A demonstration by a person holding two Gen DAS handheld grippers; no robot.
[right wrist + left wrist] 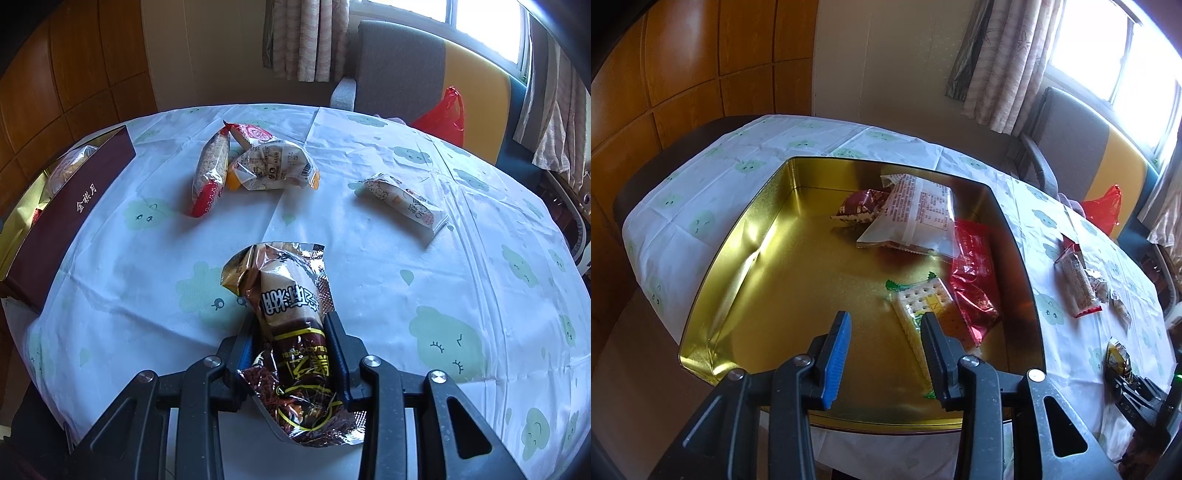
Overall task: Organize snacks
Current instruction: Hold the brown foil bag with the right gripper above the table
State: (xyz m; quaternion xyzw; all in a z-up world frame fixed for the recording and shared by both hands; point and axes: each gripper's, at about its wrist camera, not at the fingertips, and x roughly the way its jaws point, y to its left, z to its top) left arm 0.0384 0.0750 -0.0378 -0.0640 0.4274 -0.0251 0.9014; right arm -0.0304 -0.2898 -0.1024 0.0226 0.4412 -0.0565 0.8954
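Observation:
A gold tin box (746, 258) sits on the table and holds several snacks: a cracker pack (923, 302), a red foil pack (975, 266), a white printed pack (916, 214) and a dark red pack (860, 206). My left gripper (884, 321) is open and empty above the tin, just left of the cracker pack. My right gripper (291, 328) is shut on a brown and gold snack pack (284, 295) held just above the tablecloth. The tin's dark red outer wall (74, 210) shows at the left of the right wrist view.
On the tablecloth (406, 258) lie a long red-ended bar (210, 170), a clear orange pack (273, 166) and a white pack (406, 203). A grey and yellow chair (424, 66) with a red bag (443, 118) stands behind the table. Wood panelling is at the left.

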